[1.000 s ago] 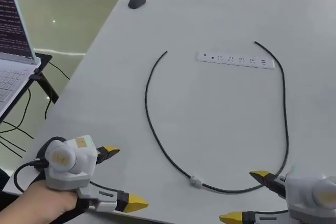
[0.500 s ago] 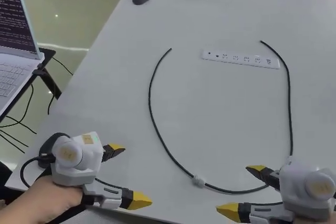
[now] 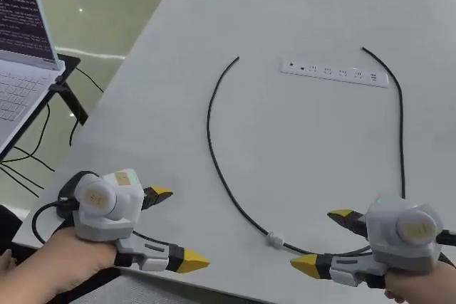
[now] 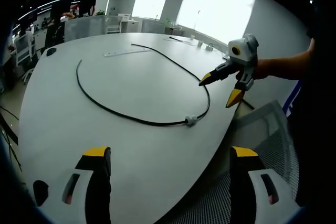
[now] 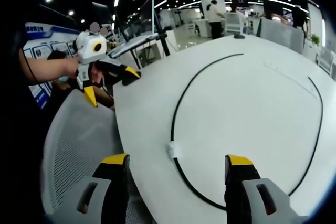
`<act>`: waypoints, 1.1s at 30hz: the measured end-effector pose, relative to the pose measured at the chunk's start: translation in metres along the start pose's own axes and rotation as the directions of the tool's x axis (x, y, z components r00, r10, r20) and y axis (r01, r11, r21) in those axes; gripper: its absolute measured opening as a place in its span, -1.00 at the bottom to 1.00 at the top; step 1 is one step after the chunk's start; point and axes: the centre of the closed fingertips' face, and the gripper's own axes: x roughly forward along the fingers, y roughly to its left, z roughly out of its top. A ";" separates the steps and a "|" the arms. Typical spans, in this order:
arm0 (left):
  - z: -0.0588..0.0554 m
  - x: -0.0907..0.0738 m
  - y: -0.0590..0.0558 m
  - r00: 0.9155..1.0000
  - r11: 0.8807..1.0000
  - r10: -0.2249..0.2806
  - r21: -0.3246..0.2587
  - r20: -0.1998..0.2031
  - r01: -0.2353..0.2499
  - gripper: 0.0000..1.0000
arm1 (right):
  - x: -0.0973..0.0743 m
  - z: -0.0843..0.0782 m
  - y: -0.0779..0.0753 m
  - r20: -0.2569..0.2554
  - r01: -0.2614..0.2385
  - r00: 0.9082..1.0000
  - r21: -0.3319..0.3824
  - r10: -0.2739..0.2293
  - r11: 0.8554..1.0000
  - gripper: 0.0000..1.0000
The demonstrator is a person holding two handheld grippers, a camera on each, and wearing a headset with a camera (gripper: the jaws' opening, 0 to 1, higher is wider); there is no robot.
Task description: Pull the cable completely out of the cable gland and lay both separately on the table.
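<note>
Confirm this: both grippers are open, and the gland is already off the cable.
Wrong on one point: the gland is not off. It sits on the cable, which runs out of both its ends, as the head view shows. The left gripper and right gripper are indeed open.

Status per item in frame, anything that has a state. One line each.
cable: open loop on table, threaded through cable gland, ungripped.
cable gland: on the cable, lying on the table, ungripped.
left gripper: open, empty.
right gripper: open, empty, near the gland.
laptop: open, screen lit.
power strip: no plugs visible.
</note>
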 end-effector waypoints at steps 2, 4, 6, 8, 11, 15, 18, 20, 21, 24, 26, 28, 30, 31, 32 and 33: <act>0.000 0.000 0.001 1.000 1.000 0.000 -0.004 0.002 0.000 0.87 | 0.003 0.001 -0.002 -0.009 0.002 1.000 -0.003 -0.002 1.000 0.44; -0.001 0.002 0.002 1.000 1.000 0.002 -0.003 0.001 -0.002 0.87 | 0.007 0.002 -0.003 -0.021 0.000 1.000 -0.008 0.000 1.000 0.41; -0.004 0.004 0.003 1.000 1.000 0.002 -0.003 -0.008 -0.002 0.86 | 0.011 0.003 -0.003 -0.032 -0.003 0.999 -0.022 0.002 1.000 0.37; -0.004 0.005 0.001 1.000 1.000 0.001 0.001 -0.007 -0.001 0.85 | 0.014 0.003 -0.003 -0.046 -0.004 0.999 -0.031 0.003 1.000 0.32; -0.004 0.007 0.001 1.000 1.000 -0.006 0.000 -0.008 0.006 0.84 | 0.019 0.002 -0.005 -0.065 -0.006 0.998 -0.050 0.003 0.999 0.25; -0.004 0.009 0.001 1.000 1.000 -0.012 0.003 -0.011 0.012 0.83 | 0.028 0.000 -0.005 -0.102 -0.018 0.995 -0.079 0.009 0.997 0.16; -0.004 0.010 0.002 1.000 1.000 -0.010 0.002 -0.008 0.010 0.83 | 0.033 -0.003 -0.004 -0.129 -0.027 0.992 -0.094 0.015 0.995 0.08; -0.003 0.010 0.004 1.000 1.000 -0.008 -0.001 -0.005 0.008 0.83 | 0.036 -0.005 -0.003 -0.147 -0.037 0.989 -0.104 0.021 0.994 0.02; -0.003 0.010 0.005 1.000 1.000 -0.006 0.000 -0.003 0.006 0.83 | 0.038 -0.006 -0.003 -0.155 -0.039 0.988 -0.109 0.022 0.993 -0.01; -0.003 0.011 0.006 1.000 1.000 -0.004 -0.003 0.000 0.004 0.83 | 0.043 -0.009 -0.002 -0.182 -0.049 0.983 -0.124 0.026 0.991 -0.11; -0.005 0.011 0.007 1.000 1.000 -0.002 0.001 -0.006 0.002 0.83 | 0.047 -0.010 -0.001 -0.199 -0.057 0.980 -0.140 0.029 0.989 -0.18; -0.007 0.012 0.007 1.000 1.000 -0.002 0.005 -0.014 0.002 0.83 | 0.050 -0.012 0.001 -0.211 -0.067 0.977 -0.143 0.036 0.987 -0.26; -0.007 0.013 0.006 1.000 1.000 -0.006 0.002 -0.011 0.006 0.83 | 0.054 -0.014 0.002 -0.228 -0.072 0.973 -0.157 0.035 0.985 -0.29; -0.008 0.013 0.006 1.000 1.000 -0.006 0.002 -0.012 0.006 0.83 | 0.056 -0.016 0.002 -0.242 -0.078 0.969 -0.160 0.037 0.984 -0.33; -0.009 0.013 0.006 1.000 1.000 -0.007 0.003 -0.014 0.007 0.83 | 0.057 -0.017 0.002 -0.249 -0.080 0.968 -0.162 0.038 0.983 -0.35; -0.009 0.013 0.006 1.000 1.000 -0.007 0.002 -0.015 0.007 0.82 | 0.058 -0.018 0.003 -0.253 -0.083 0.967 -0.164 0.040 0.983 -0.38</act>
